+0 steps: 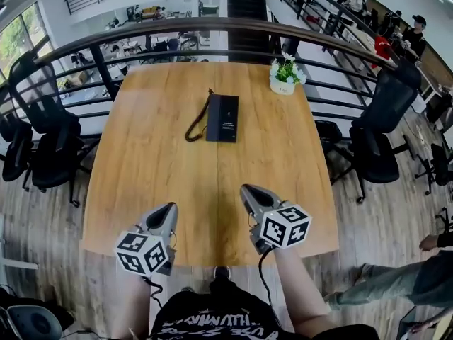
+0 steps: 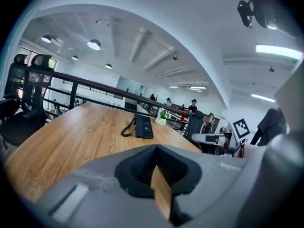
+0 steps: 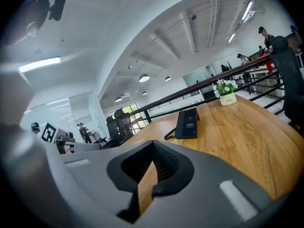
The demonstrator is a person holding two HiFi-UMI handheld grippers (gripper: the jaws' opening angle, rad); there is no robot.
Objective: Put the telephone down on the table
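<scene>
A black telephone [image 1: 222, 117] lies flat on the wooden table [image 1: 141, 183], past the middle, with its coiled cord [image 1: 196, 124] curling off its left side. Both grippers hover over the near edge of the table, well short of the phone. My left gripper [image 1: 170, 207] has its jaws together and holds nothing. My right gripper [image 1: 245, 189] is likewise shut and empty. In the left gripper view the telephone [image 2: 144, 126] sits far ahead of the closed jaws [image 2: 155, 147]. In the right gripper view the telephone [image 3: 187, 123] also lies far ahead of the closed jaws [image 3: 153, 143].
A small white pot of flowers [image 1: 284, 76] stands at the far right of the table. Black office chairs [image 1: 42, 133] flank the left side and another chair [image 1: 382, 126] the right. A curved railing [image 1: 212, 25] runs behind the table. A person's legs [image 1: 389, 282] show at lower right.
</scene>
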